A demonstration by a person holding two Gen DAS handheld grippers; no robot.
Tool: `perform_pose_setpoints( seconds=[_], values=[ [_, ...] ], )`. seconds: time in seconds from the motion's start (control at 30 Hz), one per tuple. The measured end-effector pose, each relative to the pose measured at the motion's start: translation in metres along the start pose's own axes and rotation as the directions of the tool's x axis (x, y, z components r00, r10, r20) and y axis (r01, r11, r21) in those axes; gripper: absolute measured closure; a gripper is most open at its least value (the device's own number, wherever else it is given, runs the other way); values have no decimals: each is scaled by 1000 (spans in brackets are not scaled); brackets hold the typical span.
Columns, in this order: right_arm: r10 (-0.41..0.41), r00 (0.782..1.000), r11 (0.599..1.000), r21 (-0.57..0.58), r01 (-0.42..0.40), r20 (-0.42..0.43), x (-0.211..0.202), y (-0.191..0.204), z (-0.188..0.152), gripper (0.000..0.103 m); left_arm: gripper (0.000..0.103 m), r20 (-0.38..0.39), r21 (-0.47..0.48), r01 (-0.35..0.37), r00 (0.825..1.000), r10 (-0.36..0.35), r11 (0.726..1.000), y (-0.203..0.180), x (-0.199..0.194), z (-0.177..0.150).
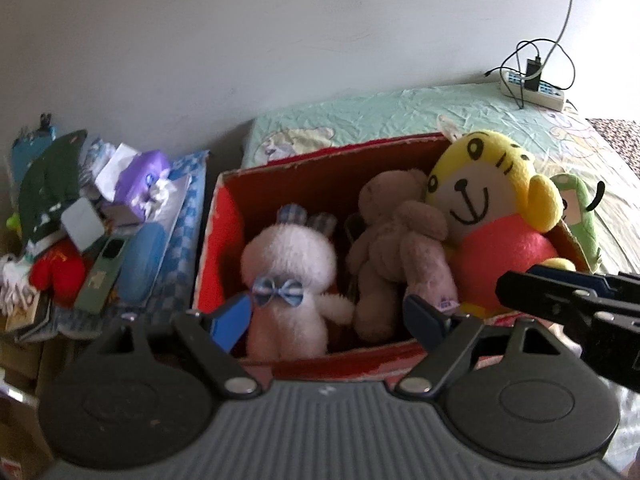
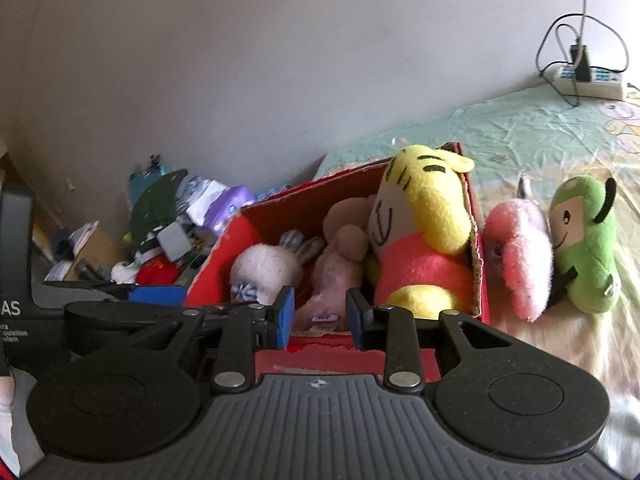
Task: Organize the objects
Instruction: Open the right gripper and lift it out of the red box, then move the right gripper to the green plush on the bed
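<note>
A red cardboard box (image 1: 216,240) stands on the bed. It holds a white bunny plush (image 1: 288,264), a brown bear plush (image 1: 388,240) and a yellow tiger plush (image 1: 492,216). My left gripper (image 1: 328,318) hovers at the box's near rim, open wide, with nothing pinched. My right gripper (image 2: 320,316) sits at the same rim near the bear's foot (image 2: 324,312), jaws narrowly apart with nothing between them; it also enters the left wrist view as the right gripper (image 1: 520,280). Outside the box on the right lie a pink plush (image 2: 520,256) and a green plush (image 2: 588,248).
A heap of clutter (image 1: 92,220) with tissues, cases and a red item lies left of the box. A power strip (image 1: 532,90) with cables rests on the green bedsheet (image 1: 400,112) by the wall. The sheet behind the box is bare.
</note>
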State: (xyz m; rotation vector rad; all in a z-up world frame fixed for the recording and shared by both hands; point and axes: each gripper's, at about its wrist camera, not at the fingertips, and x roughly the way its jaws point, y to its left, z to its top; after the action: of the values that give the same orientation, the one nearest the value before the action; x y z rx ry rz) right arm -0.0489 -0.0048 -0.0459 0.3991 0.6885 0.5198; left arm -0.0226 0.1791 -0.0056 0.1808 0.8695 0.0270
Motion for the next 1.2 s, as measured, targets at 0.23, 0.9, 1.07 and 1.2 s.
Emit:
perform_pose_setpoints(
  seconds=[0.23,0.9,1.07,1.2],
  values=[
    [59,996,996,-62,-63,-64,-10,-11,4,71,17,-44,-47,-27,999,25,999,-17,-5,-10],
    [117,978,986,-100,-136,-171,-39,-81,6,71,16,-141,-108,12,990,-28,994,-95,-1,-33],
    [76,984,996,-41,-83,-162,-49,-114,9,71,19,-153,-87,76,984,-88,993,-122,2,-36],
    [44,987,999,11,-43,-154,-55,-140,11,71,21,-165,-48,132,977,-138,990,-154,6,-37]
  ],
)
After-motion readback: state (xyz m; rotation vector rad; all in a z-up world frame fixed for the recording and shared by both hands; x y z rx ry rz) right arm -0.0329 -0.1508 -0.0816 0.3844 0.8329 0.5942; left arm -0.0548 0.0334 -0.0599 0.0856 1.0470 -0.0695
